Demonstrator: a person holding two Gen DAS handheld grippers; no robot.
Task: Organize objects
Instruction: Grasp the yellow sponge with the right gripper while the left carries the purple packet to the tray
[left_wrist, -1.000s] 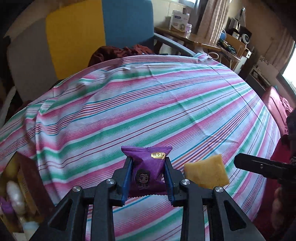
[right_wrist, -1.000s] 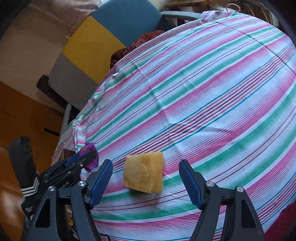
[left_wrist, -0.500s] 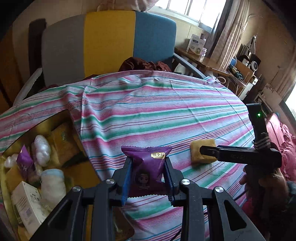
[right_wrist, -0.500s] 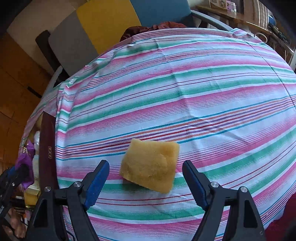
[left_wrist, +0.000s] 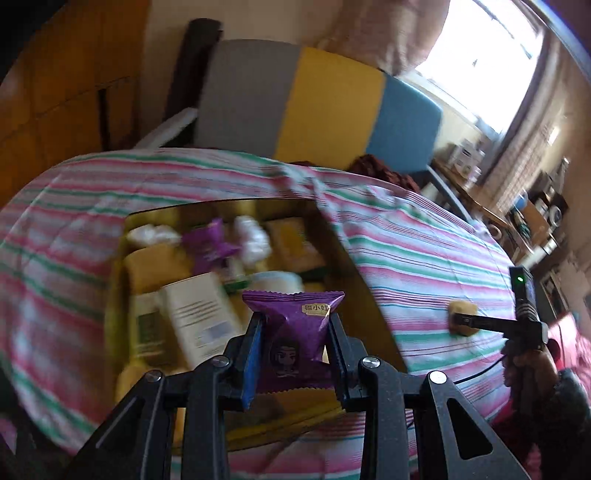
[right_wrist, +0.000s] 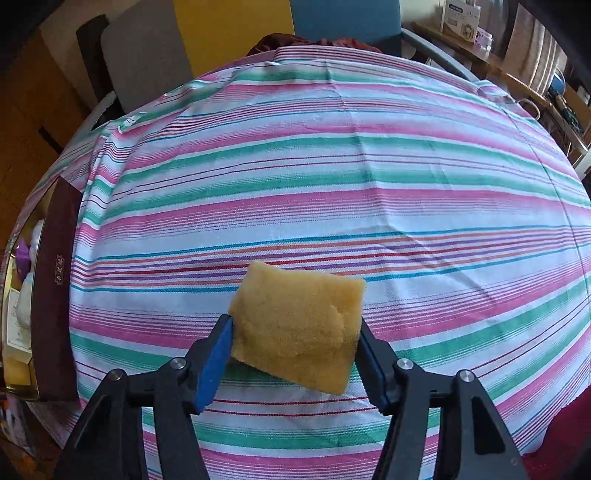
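1. Motion blur smears the left wrist view, so the gold box's (left_wrist: 354, 258) contents read only as white packets, a purple packet and cartons.
2. The left gripper (left_wrist: 295, 354) fingers clamp a purple snack packet (left_wrist: 295, 332) above that box.
3. The right gripper (right_wrist: 295, 354) fingers pinch a yellow sponge (right_wrist: 295, 328) on the striped table (right_wrist: 332, 184).

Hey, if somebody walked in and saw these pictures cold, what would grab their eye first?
Probably the purple snack packet, pinched in the left gripper above the open box of packets and cartons. Next, the yellow sponge squeezed in the right gripper over the striped tablecloth.
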